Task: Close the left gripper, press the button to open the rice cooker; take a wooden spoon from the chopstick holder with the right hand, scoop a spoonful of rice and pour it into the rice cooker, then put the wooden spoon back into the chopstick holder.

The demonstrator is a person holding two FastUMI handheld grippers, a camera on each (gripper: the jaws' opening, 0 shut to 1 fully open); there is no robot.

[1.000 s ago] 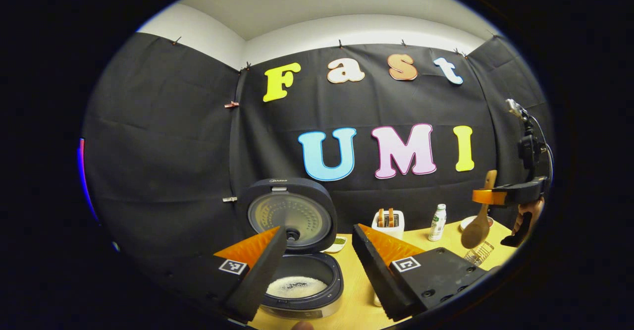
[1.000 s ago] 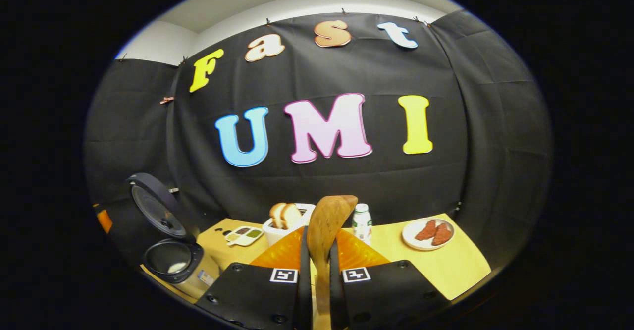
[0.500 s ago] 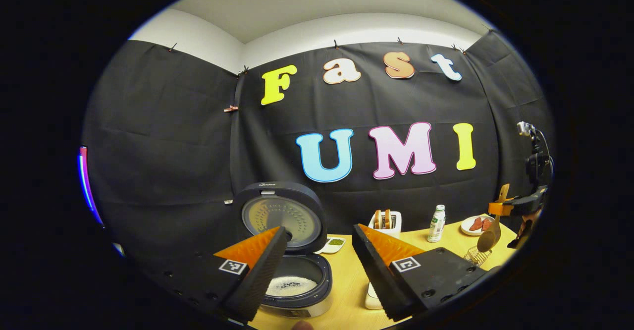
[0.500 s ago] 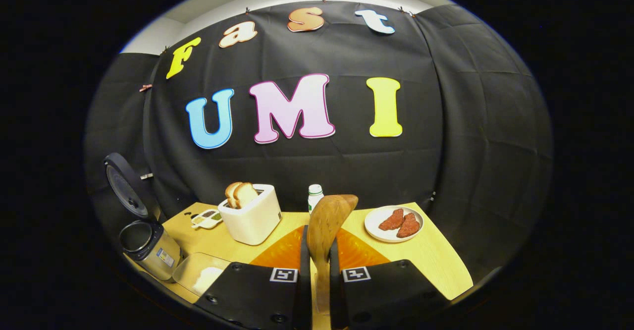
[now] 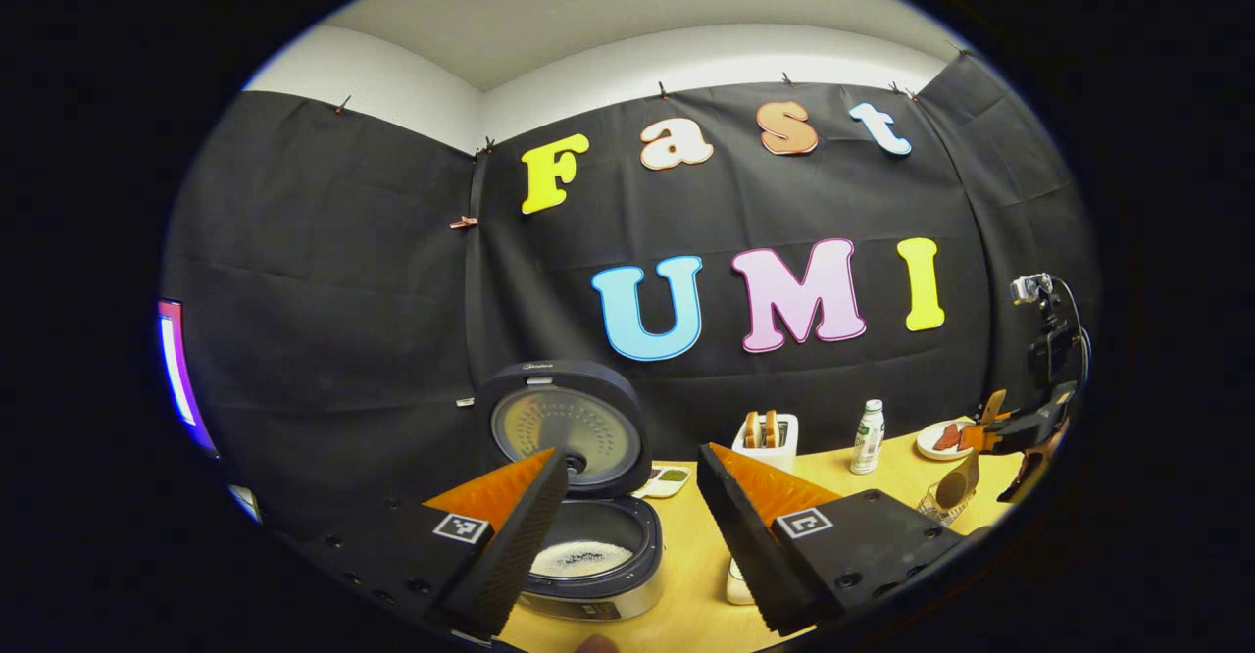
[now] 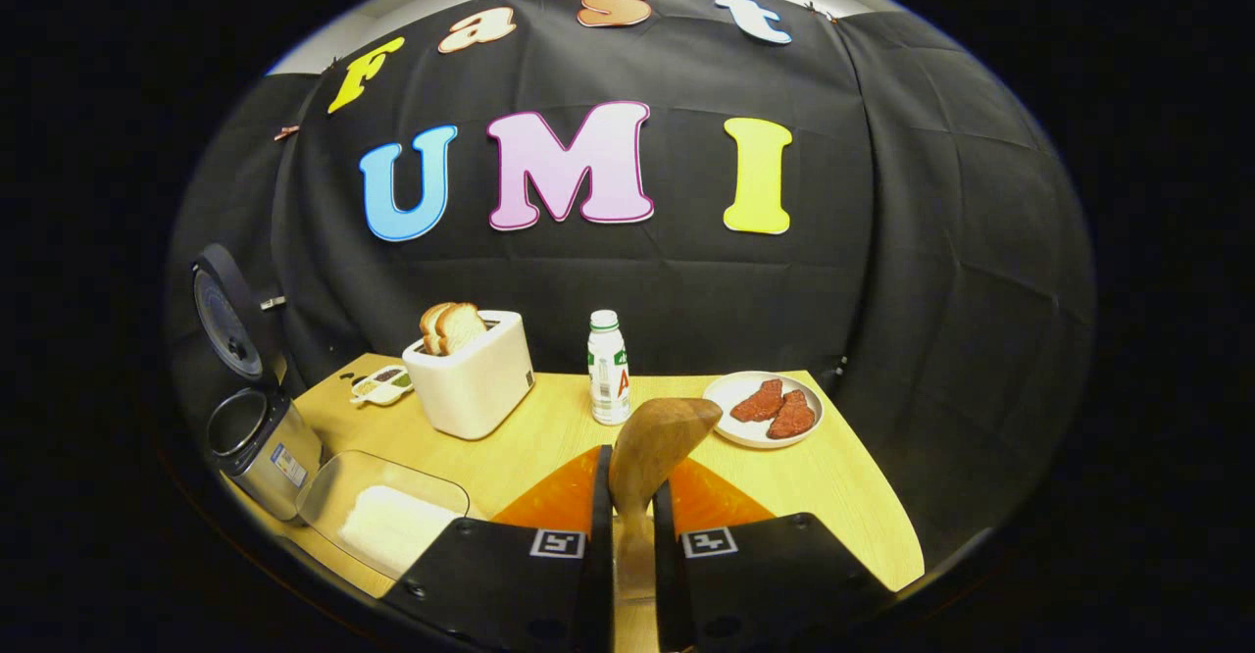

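Right gripper (image 6: 627,526) clenched on the wooden spoon (image 6: 652,447), handle pinched between both fingers, bowl rising just ahead of them. Left gripper (image 5: 627,535) spread wide, holding nothing, above the rice cooker (image 5: 588,565), lid up, white rice inside. Wire chopstick holder (image 5: 936,504) well right of the cooker, directly below the spoon. Toaster (image 6: 471,383), bottle (image 6: 608,369) and plate (image 6: 760,410) farther along the table (image 6: 843,496).

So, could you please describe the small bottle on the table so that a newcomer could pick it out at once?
Start at the yellow wooden table in front of the black cloth wall. Near its back edge, between the white toaster holding bread slices and the white plate of reddish food, stands the bottle. It is the only tall, slim, upright thing there: white, with a green cap.
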